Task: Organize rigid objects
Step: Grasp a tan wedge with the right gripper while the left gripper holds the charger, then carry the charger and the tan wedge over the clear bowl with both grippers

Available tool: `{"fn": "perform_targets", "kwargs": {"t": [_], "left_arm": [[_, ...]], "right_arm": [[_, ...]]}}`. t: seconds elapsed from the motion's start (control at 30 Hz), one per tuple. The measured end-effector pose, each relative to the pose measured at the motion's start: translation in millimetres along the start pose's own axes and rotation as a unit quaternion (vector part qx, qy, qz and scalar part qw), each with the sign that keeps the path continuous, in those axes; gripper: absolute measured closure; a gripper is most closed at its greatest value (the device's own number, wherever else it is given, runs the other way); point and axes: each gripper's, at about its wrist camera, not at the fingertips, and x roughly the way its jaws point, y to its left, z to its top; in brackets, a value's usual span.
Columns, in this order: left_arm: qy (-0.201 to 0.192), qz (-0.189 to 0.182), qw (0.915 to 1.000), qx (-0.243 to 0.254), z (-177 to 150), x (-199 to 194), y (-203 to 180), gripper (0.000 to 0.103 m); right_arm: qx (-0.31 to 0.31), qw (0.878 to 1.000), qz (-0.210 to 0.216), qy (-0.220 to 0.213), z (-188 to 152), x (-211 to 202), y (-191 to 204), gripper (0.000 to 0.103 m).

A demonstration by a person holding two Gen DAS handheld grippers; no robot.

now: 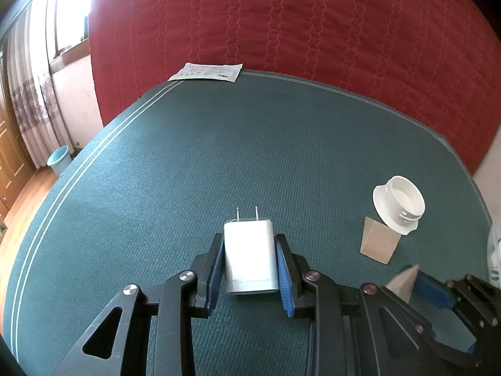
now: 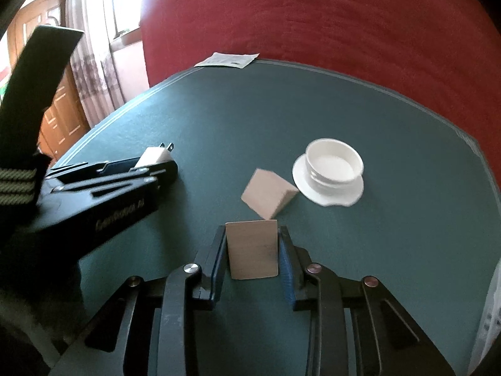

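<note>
My left gripper (image 1: 250, 240) is shut on a white wall charger (image 1: 249, 257), prongs pointing forward, held just over the green table mat (image 1: 219, 156). My right gripper (image 2: 252, 233) is shut on a flat wooden block (image 2: 252, 249). A second wooden wedge block (image 2: 268, 193) lies on the mat ahead of it, touching a white round cap (image 2: 332, 169) that sits rim up. In the left wrist view the wedge (image 1: 379, 240) and cap (image 1: 399, 203) lie to the right, and the right gripper (image 1: 407, 277) with its block shows at lower right. The left gripper (image 2: 153, 156) shows at left.
A printed paper sheet (image 1: 206, 72) lies at the mat's far edge against a red quilted cover (image 1: 313, 25). A blue bin (image 1: 59, 163) stands on the wooden floor at left, near curtains. White plastic (image 1: 494, 257) sits at the mat's right edge.
</note>
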Motion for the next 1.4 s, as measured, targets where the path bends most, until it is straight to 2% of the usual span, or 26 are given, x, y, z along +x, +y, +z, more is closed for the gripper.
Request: {"fn": "perform_targets", "kwargs": {"t": [0.33,0.57,0.73,0.87,1.13,1.4], "left_arm": [[-0.005,-0.017,0.9998,0.004,0.0,-3.8,0.1,0.07],[-0.015,-0.068,0.9975,0.009,0.8,-11.7,-6.5,0.07],[-0.019,-0.126,0.9917,0.015,1.9,-18.1,-13.9,0.07],[-0.026,-0.157,0.9869,0.03,1.9,-24.5,-22.7,0.07],[-0.039,-0.153,0.9851,0.068,-10.1,-37.6,-40.0,0.07],[-0.044,-0.147,0.9846,0.083,-19.5,-47.7,-49.9,0.07]], "right_arm": [[0.066,0.998,-0.001,-0.012,-27.7,-30.0,-18.9,0.072],[0.107,0.994,-0.019,-0.033,-41.8,-58.2,-37.3,0.072],[0.137,0.989,-0.037,-0.043,-53.2,-76.0,-53.4,0.072],[0.16,0.984,-0.053,-0.053,-62.0,-91.5,-67.2,0.072],[0.2,0.972,-0.094,-0.075,-80.9,-124.7,-96.8,0.072],[0.242,0.954,-0.145,-0.101,-102.6,-160.8,-132.5,0.072]]}}
